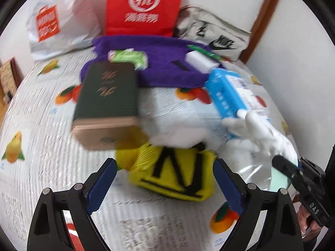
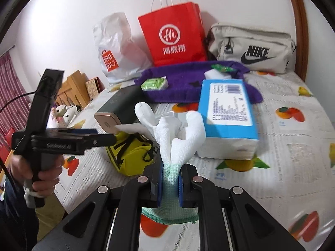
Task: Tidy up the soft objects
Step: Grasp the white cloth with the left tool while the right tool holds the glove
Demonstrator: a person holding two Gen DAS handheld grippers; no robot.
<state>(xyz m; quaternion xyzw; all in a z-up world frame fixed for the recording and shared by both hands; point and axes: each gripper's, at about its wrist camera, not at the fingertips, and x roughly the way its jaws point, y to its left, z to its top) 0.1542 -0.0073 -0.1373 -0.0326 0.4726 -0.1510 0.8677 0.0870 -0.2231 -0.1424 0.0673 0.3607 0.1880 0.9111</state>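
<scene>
— So, the left wrist view first: what shows?
— The left gripper (image 1: 165, 185) has its jaws wide apart over the bedspread (image 1: 52, 146), nothing between them. Just beyond lies a yellow pouch (image 1: 173, 175). A dark green box (image 1: 108, 102) sits far left of it, a blue tissue pack (image 1: 228, 96) to the right, and a purple cloth (image 1: 165, 62) farther off.
— And the glove?
— The white glove (image 1: 251, 129) is at the right, beside the tissue pack, held by the right gripper (image 1: 280, 163) coming in from the right edge.
— Now the right wrist view?
— The right gripper (image 2: 170, 179) is clamped tight on the glove (image 2: 173, 131) at its green cuff, fingers sticking up. The tissue pack (image 2: 226, 113) lies just right of it, the pouch (image 2: 129, 154) near left. A hand (image 2: 39, 173) holds the left gripper's handle at the left.
</scene>
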